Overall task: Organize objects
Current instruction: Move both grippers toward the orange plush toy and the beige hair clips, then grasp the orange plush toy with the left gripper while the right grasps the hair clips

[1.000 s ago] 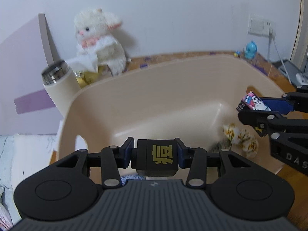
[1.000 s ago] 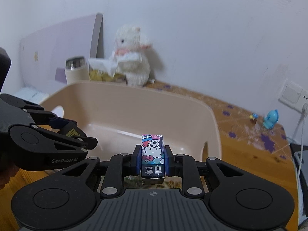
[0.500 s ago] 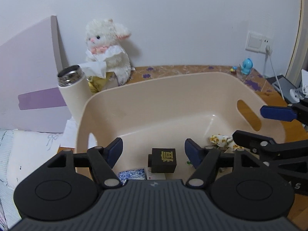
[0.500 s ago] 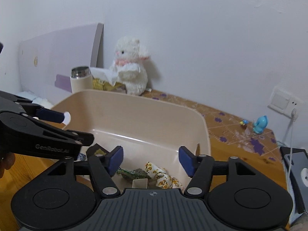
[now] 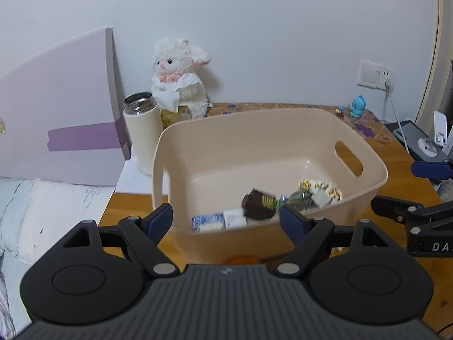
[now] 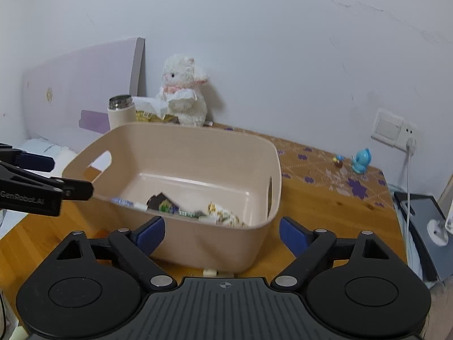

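White wall behind, wooden tabletop (image 5: 128,204) below, one beige plastic bin (image 5: 376,170) dead centre. Both grippers hovering level at the near side of the bin, looking forward over its rim, neither touching it.

Left gripper (image 5: 225,218) spread wide, blue pads apart, nothing between them. Right gripper (image 6: 222,232) likewise splayed open and empty, and poking into the left wrist view at 3 o'clock as a black linkage with one blue pad. Mirror story in the right wrist view: left gripper's black arm jutting in at 9 o'clock.

Down on the bin floor, along the near wall, a small heap. One black cube (image 5: 259,204) with gold print, tilted and motion-blurred, exact resting contact hard to call. At its 9 o'clock, one blue-and-white patterned packet (image 5: 207,222) and one white block (image 5: 234,218) side by side. At its 3 o'clock, one dark green wrapper (image 5: 300,199) and one white pouch with yellow print (image 5: 322,189), bunched together, overlap unclear.

Beyond the bin at 11 o'clock: one cream thermos (image 5: 143,138) with a steel mouth, upright, and one white plush lamb (image 5: 178,85) against the wall. At 2 o'clock: one blue figurine (image 5: 358,106) on the patterned cloth, one wall switch plate (image 5: 373,75) with a white cable hanging.
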